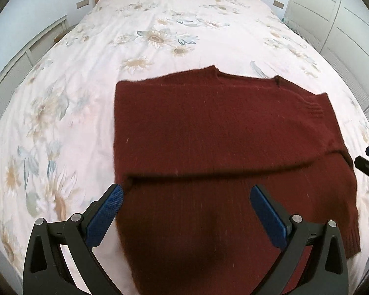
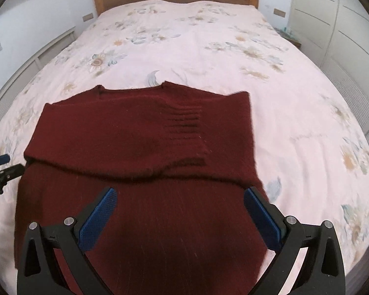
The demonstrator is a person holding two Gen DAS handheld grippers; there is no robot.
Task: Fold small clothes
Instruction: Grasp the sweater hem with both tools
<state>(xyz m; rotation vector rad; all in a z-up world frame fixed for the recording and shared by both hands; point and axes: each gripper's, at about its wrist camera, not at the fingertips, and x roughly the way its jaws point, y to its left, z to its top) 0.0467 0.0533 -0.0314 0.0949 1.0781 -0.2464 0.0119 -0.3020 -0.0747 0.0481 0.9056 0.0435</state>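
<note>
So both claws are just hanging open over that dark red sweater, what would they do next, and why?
Probably lower both open claws, left claw and right claw, onto the sweater's near hem and pinch it. The sleeves look already folded across the body, so lifting the hem toward the collar seems next.

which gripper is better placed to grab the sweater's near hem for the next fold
Neither clearly. The left hand-held gripper and right hand-held gripper both hang open over the near part of the dark red knitted sweater, one toward each side, so each suits its own hem corner.
</note>
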